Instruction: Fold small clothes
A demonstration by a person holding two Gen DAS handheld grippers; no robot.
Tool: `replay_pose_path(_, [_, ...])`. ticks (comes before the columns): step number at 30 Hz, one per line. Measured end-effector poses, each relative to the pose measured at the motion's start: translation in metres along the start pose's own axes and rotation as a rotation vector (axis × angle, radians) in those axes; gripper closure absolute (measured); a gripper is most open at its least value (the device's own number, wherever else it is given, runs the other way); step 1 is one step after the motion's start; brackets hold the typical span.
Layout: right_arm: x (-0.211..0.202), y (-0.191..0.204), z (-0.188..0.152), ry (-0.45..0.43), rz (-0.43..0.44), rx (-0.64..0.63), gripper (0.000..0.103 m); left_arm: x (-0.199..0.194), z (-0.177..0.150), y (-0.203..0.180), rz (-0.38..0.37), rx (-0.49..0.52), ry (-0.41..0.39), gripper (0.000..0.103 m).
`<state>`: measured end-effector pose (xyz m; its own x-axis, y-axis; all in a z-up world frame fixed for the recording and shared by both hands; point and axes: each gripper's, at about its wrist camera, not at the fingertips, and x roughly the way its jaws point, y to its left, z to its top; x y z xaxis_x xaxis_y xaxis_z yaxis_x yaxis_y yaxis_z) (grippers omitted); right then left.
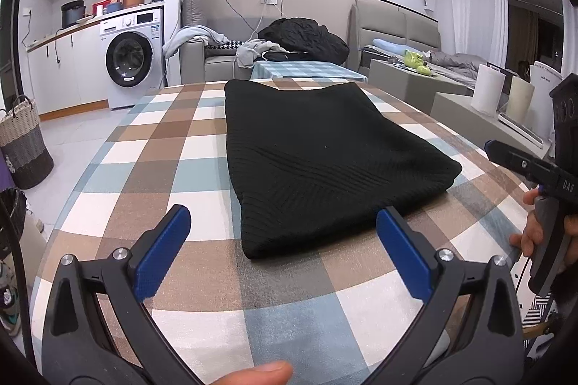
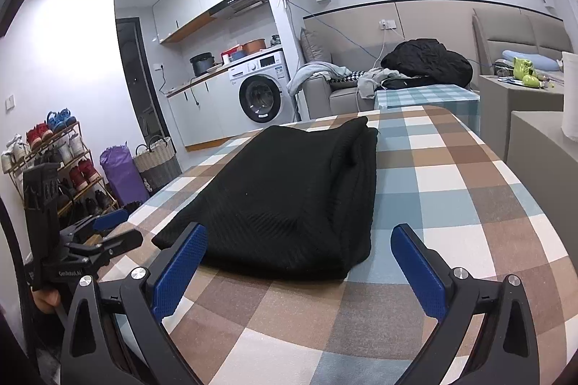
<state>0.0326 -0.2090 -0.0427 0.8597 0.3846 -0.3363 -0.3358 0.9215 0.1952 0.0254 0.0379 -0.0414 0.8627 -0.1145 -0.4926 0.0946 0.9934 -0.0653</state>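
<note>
1. A black knit garment (image 1: 318, 153) lies folded into a long rectangle on the table with a checked cloth (image 1: 151, 146), near the middle of the tabletop.
2. Its long axis runs from the near table edge away toward the far edge, roughly in line with the grey sofa (image 1: 213, 59) beyond the table; the short near end faces both cameras.
3. In the right wrist view the garment (image 2: 289, 197) shows stacked layers along its right-hand long side, and the top layer's far corner stands up slightly.
4. The left gripper (image 1: 283, 251) is held just short of the garment's near end with its blue pads (image 1: 162, 251) spread wide apart and nothing between them; the near left corner of the garment sits between the fingertips' lines but is untouched.
5. The right gripper (image 2: 299, 271) is likewise wide open and empty, just before the garment's near end, its left pad (image 2: 180, 269) overlapping the fabric edge in view.
6. Beyond the garment's far end stand a washing machine (image 1: 132, 58) and a dark heap of clothing (image 1: 303, 38) on the sofa.
</note>
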Motion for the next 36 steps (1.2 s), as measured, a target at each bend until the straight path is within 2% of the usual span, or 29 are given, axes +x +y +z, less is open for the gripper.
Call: replay_pose_path(36, [0.0008, -0.0027, -0.0012, 0.002, 0.013, 0.010, 0.000, 0.0002, -0.0023, 0.0003, -0.006, 0.002, 0.002, 0.001])
